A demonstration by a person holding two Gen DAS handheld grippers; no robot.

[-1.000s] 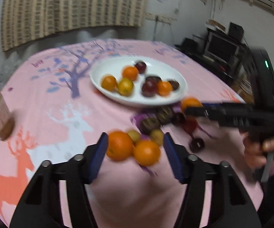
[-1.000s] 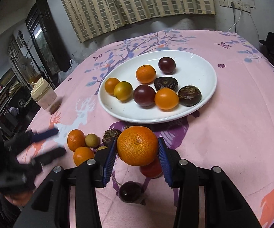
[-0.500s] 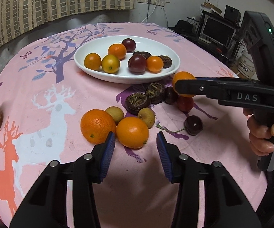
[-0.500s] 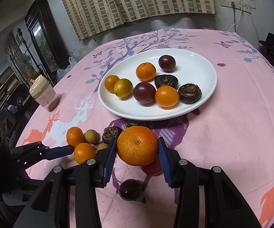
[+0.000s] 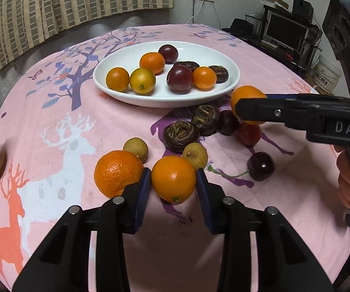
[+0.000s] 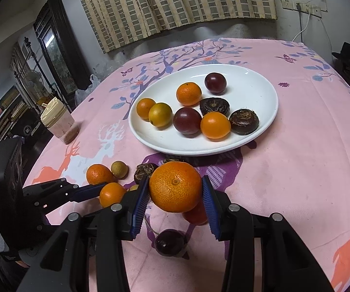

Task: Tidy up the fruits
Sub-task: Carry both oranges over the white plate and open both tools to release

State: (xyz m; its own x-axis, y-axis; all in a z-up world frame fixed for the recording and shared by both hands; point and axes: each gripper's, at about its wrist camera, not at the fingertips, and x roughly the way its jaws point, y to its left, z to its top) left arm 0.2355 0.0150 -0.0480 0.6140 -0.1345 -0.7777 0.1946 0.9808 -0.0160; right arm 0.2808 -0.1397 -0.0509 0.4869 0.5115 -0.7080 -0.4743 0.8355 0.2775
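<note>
A white oval plate [image 5: 231, 73] [image 6: 267, 92] at the back holds several oranges, plums and dark water chestnuts. My left gripper [image 5: 172, 185] has its blue pads touching both sides of a small smooth orange [image 5: 173, 178] that rests on the pink cloth. A bigger orange [image 5: 116, 172] lies just left of it. My right gripper [image 6: 175, 192] is shut on a large orange [image 6: 175, 186] and holds it above the loose fruit, near the plate's front rim; it also shows in the left wrist view [image 5: 246, 103].
Loose on the cloth lie two longans [image 5: 136, 148], two water chestnuts [image 5: 181, 135], a dark plum [image 5: 228, 121], a red fruit [image 5: 249, 133] and a stemmed cherry [image 5: 260, 163]. A lidded jar [image 6: 58, 124] stands at the far left. Shelves and monitors sit beyond the table.
My left gripper has moved forward and closed around the small orange. My right gripper still holds its orange, almost unmoved.
</note>
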